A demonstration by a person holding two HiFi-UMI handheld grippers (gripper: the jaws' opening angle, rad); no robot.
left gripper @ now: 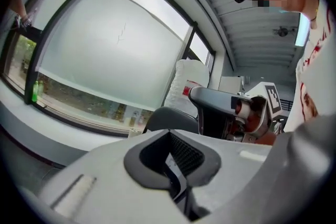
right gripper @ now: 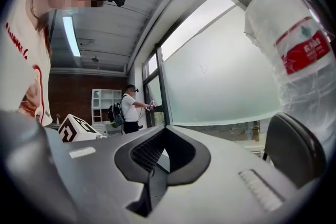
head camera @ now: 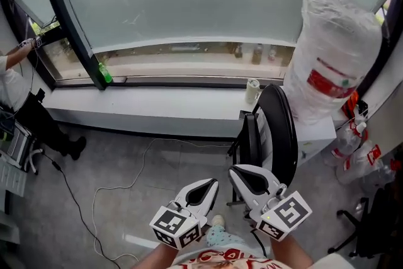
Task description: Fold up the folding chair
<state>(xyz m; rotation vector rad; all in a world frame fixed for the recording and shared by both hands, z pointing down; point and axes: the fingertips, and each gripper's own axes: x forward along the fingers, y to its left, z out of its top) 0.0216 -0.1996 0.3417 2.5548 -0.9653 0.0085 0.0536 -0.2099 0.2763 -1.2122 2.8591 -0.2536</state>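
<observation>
While hovering low by torso (head camera: 221,259), just short of chair (head camera: 280,129) standing upright by ledge (head camera: 157,101) at front-right, gripping nothing w/ L gripper (head camera: 208,187) or R gripper (head camera: 238,173), jaws of both pressed together, prob. to stay clear of a seemingly already-flat chair, tho unsure.

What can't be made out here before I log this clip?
Black folding chair: in the head view its lower frame is partly hidden by the right hand-held gripper and by its own backrest. Both gripper views show only the backrest top.
Small bottles behind the window glass: too small to identify.
Person in white shirt: cut off by the head view's left edge.
Red label on the white plastic-wrapped sack: print too small to read.
</observation>
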